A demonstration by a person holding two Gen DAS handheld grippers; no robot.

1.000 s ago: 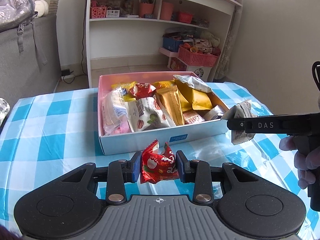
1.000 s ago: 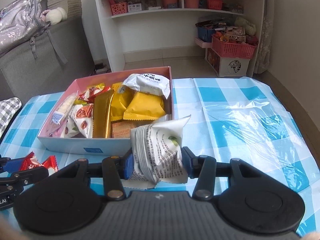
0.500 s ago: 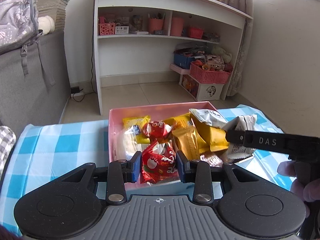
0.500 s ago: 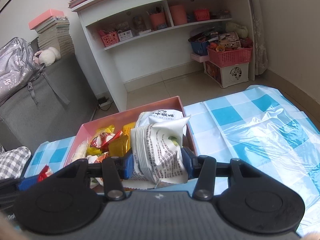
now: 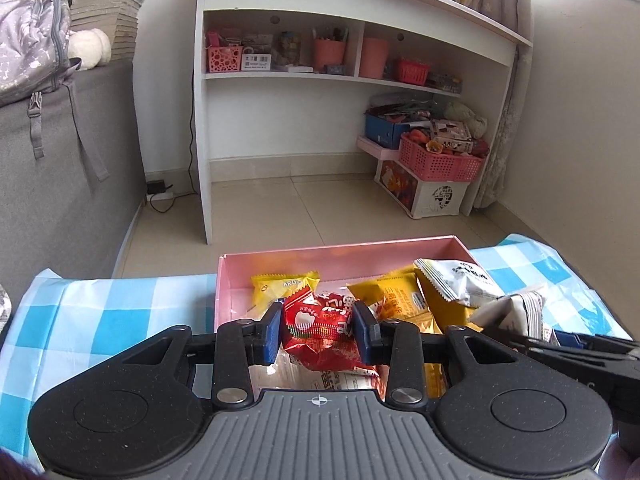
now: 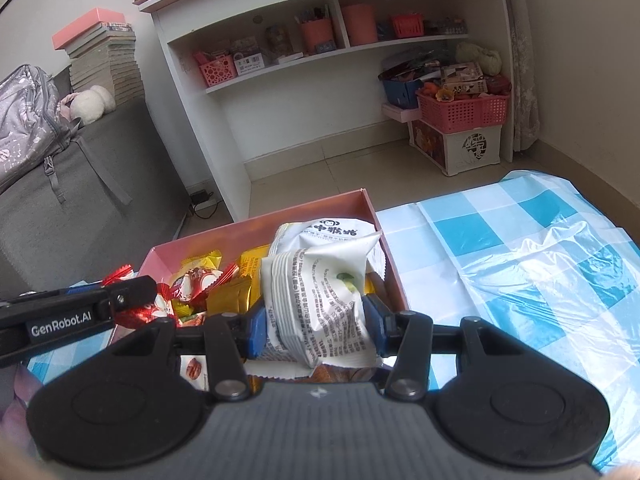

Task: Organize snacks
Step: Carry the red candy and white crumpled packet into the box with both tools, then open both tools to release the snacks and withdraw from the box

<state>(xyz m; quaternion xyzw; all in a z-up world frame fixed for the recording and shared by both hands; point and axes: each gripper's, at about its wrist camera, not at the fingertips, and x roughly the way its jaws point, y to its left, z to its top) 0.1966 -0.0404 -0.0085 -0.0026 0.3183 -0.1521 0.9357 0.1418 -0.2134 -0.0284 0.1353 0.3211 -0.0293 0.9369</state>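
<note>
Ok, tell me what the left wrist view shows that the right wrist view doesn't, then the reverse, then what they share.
Only the left wrist view: the left gripper head-on, shut on a red snack packet, and the yellow packet at the box's far wall.

Only the right wrist view: the right gripper head-on, shut on a white snack packet, and the wide checked tablecloth right of the box.

Both: the pink box of snacks, the white shelf unit and the pink basket.
</note>
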